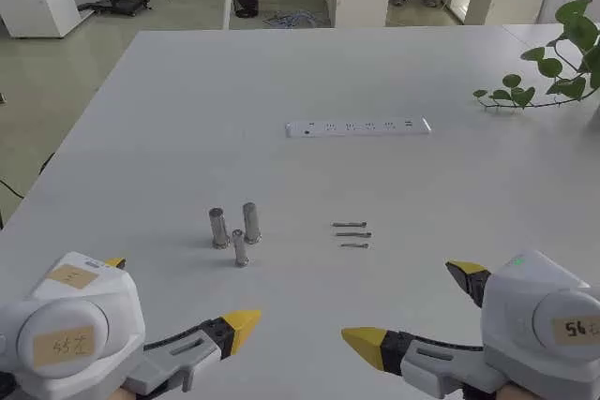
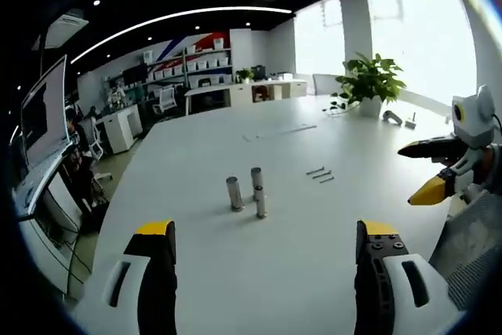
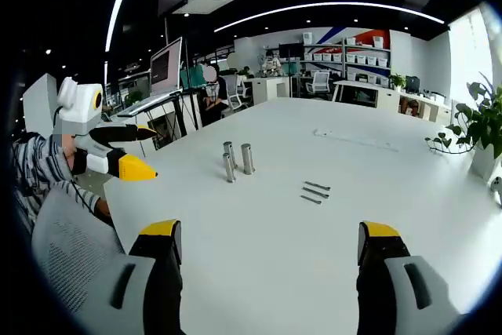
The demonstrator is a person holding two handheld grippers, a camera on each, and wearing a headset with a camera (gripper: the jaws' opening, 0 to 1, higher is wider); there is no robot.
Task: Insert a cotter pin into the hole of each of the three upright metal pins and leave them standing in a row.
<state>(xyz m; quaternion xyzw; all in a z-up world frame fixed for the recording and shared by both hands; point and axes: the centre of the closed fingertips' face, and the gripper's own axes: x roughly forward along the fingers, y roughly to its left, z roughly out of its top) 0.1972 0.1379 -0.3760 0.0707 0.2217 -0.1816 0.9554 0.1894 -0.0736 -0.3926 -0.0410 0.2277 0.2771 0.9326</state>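
Metal pins [image 1: 234,231]: three smooth steel cylinders of unequal height stood upright in a tight cluster, near the grippers.
Cotter pins [image 1: 352,234]: three thin grey slivers lay parallel, apart to the cluster's right.
Left gripper [image 2: 267,229]: yellow-tipped black jaws were spread wide, empty.
Right gripper [image 3: 270,230]: jaws were likewise spread, empty.
Table [image 1: 281,81]: white, flat, matte.

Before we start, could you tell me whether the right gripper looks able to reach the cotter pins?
Probably yes: the right gripper is open, and only bare table lies between it and the cotter pins; the metal pins stand off to the left.
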